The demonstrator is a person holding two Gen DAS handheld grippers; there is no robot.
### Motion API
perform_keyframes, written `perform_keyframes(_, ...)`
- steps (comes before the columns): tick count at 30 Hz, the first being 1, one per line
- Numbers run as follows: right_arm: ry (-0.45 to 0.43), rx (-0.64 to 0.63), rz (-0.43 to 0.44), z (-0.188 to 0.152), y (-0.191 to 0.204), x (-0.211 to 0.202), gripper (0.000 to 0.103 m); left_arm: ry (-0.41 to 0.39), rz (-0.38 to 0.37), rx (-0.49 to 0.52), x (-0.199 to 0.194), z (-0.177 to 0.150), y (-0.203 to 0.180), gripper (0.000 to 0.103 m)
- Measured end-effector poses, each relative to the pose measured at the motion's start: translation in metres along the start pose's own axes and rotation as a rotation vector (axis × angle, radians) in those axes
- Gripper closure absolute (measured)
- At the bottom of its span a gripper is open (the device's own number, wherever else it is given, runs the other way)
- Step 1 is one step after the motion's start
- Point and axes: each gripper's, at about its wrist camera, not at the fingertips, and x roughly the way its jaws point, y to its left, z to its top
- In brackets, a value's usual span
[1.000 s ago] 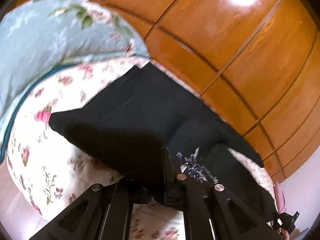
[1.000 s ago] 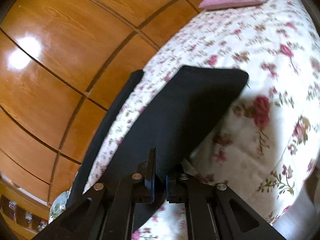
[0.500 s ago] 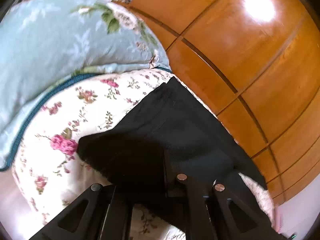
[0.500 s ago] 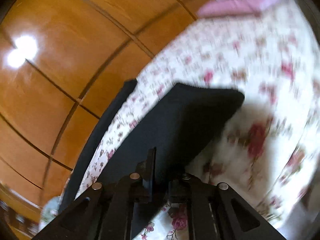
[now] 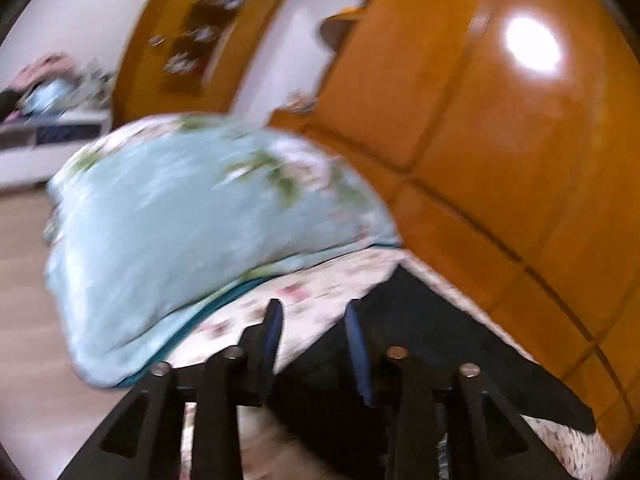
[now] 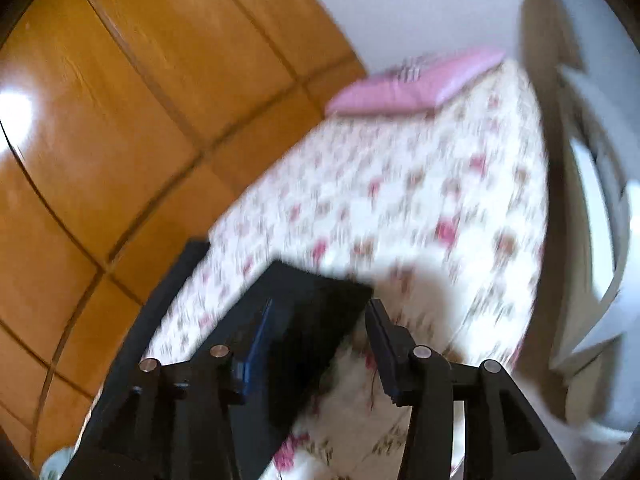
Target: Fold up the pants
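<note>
the left gripper (image 5: 312, 312) is seen spread apart, empty, above the black fabric pants (image 5: 420, 344) laid flat on the flowered bedsheet (image 5: 320, 292). the right gripper (image 6: 320, 312) is likewise parted over the pants' squared end. a fold appears laid; further folds are judged to remain.

Left gripper (image 5: 313, 309): 2 thin flat fingers, black with dark blue pads on the inner faces; picture is blurred.
Left gripper frame: matte black angular arms with triangular cut-outs; 4 round silver screw heads.
Right gripper (image 6: 318, 309): 2 black fingers with dark blue pads.
Right gripper frame: same black arms with cut-outs; 4 silver screw heads.
</note>
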Motion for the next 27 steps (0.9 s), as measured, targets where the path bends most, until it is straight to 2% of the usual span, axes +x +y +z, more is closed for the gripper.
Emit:
perform_keyframes(2,-0.037,-0.033,0.036,0.011,0.013,-0.007,0.052,0.030,-0.088,0.068,0.016,-0.002,-0.032,0.051)
perform_keyframes(4,-0.002,-0.074,0.096,0.016,0.030,0.000,0.049,0.113,-0.176,0.124,0.046,-0.010,-0.071,0.038)
perform_keyframes(6,0.082,-0.115,0.169,0.015,0.053,0.017,0.049,0.208,-0.257,0.192,0.079,-0.026,-0.110,0.036)
perform_keyframes(9,0.251,-0.138,0.272,0.000,0.083,0.050,0.049,0.358,-0.320,0.283,0.125,-0.056,-0.154,0.036)
perform_keyframes(10,0.303,-0.141,0.302,-0.009,0.093,0.061,0.049,0.414,-0.330,0.294,0.143,-0.067,-0.165,0.036)
perform_keyframes(13,0.431,-0.139,0.345,-0.029,0.115,0.091,0.049,0.513,-0.337,0.296,0.173,-0.084,-0.175,0.035)
perform_keyframes(14,0.481,-0.129,0.364,-0.037,0.122,0.103,0.049,0.512,-0.349,0.275,0.174,-0.084,-0.171,0.033)
perform_keyframes(16,0.543,-0.137,0.382,-0.047,0.139,0.125,0.049,0.504,-0.423,0.235,0.170,-0.084,-0.165,0.022)
perform_keyframes(17,0.559,-0.146,0.389,-0.051,0.148,0.136,0.049,0.502,-0.443,0.217,0.169,-0.083,-0.160,0.022)
perform_keyframes(20,0.578,-0.166,0.381,-0.054,0.170,0.166,0.049,0.488,-0.487,0.168,0.167,-0.081,-0.152,0.022)
perform_keyframes(27,0.543,-0.094,0.342,-0.031,0.207,0.240,0.049,0.457,-0.496,0.183,0.164,-0.084,-0.154,0.022)
